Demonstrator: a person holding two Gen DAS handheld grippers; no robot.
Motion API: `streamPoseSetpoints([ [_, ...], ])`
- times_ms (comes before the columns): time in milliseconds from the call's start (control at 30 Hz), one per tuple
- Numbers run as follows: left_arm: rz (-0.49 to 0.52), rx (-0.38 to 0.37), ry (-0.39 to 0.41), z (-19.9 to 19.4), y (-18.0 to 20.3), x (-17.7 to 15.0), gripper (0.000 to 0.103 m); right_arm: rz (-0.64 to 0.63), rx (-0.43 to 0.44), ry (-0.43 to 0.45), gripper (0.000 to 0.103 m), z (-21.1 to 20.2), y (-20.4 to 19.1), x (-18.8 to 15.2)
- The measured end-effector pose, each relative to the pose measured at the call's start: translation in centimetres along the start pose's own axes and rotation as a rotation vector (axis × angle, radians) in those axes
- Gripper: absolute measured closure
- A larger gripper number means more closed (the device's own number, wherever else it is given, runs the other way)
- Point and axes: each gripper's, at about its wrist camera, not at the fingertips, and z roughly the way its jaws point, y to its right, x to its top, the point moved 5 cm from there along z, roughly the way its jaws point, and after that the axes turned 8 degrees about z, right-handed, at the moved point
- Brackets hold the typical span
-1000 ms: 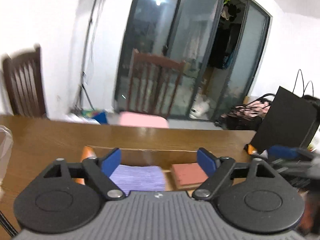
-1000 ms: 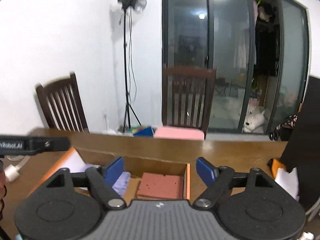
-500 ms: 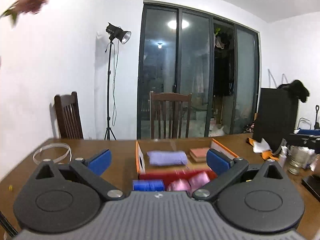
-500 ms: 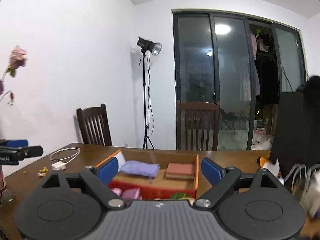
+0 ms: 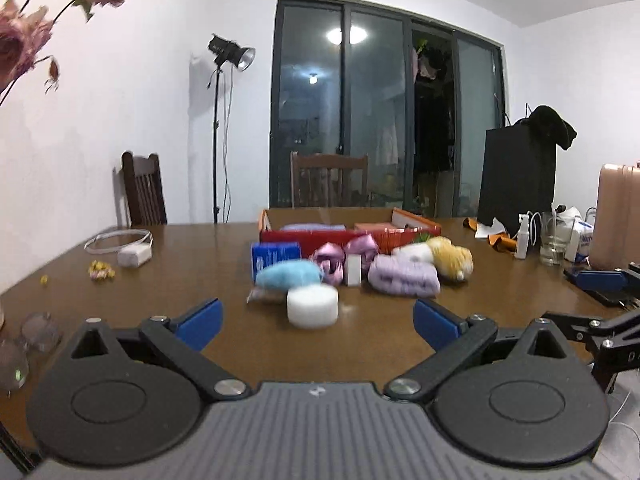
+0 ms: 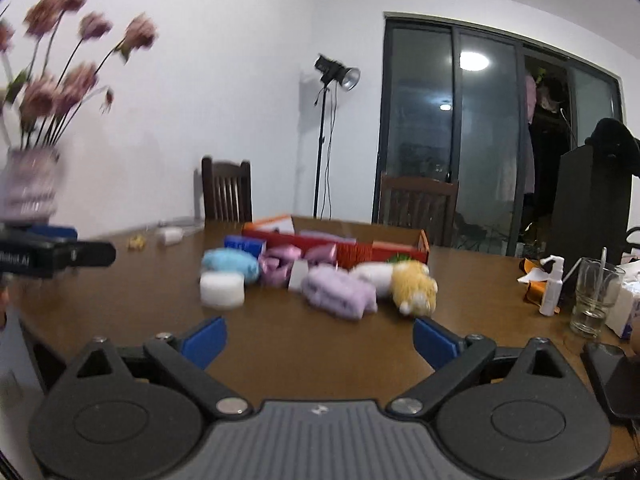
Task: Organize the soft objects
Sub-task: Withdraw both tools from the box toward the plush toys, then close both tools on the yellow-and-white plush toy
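Facing the pile from the near edge of the worktop [image 5: 168, 264], you hold both tools with fingers spread wide and nothing between them; the right tool's have just been opening further. Your left tool [image 5: 316, 322] looks almost straight at the white foam puck [image 5: 313, 305], the nearest soft thing, just beyond its fingertips and slightly left of centre. Behind the puck lies the blue plush [image 5: 289, 274], its long axis running left to right. To the right sit the pink ribbon bundles [image 5: 344, 256], then the folded lilac cloth [image 5: 403, 278], long side also across your view, then the yellow plush [image 5: 450, 258] at the far right of the heap. The red-and-orange box [image 5: 340, 235], already holding a lilac piece and a reddish block, stands just behind them all. Your right tool [image 6: 318, 338] faces the lilac cloth [image 6: 339, 292], farther off, with the yellow plush [image 6: 414, 286] to its right. I'd judge the left hand better placed for the puck, the right for the cloth.
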Motion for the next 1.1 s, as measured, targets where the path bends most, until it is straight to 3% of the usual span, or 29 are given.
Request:
streamPoseSetpoints([
  [200,0.011,-0.003,-0.001,-0.4,0.2,-0.4,0.0,0.055,0.004,0.022,0.003,-2.5,0.2,-0.3],
  [400,-0.026,-0.01,-0.032,1.0,0.0,-0.8,0.0,0.064,-0.019,0.01,0.003,-1.0,0.7,-0.3],
  [567,-0.047,-0.007,-0.099,3.7,0.3,-1.6,0.0,0.119,-0.052,-0.022,0.004,1.1,2.2,-0.4],
  [700,-0.063,-0.034,-0.109,5.6,0.6,-1.1,0.0,0.161,-0.067,-0.041,0.005,2.7,3.5,-0.5],
  [1100,-0.01,-0.111,-0.131,14.5,4.9,3.6,0.0,0.186,-0.075,-0.101,0.007,10.5,8.4,2.7],
])
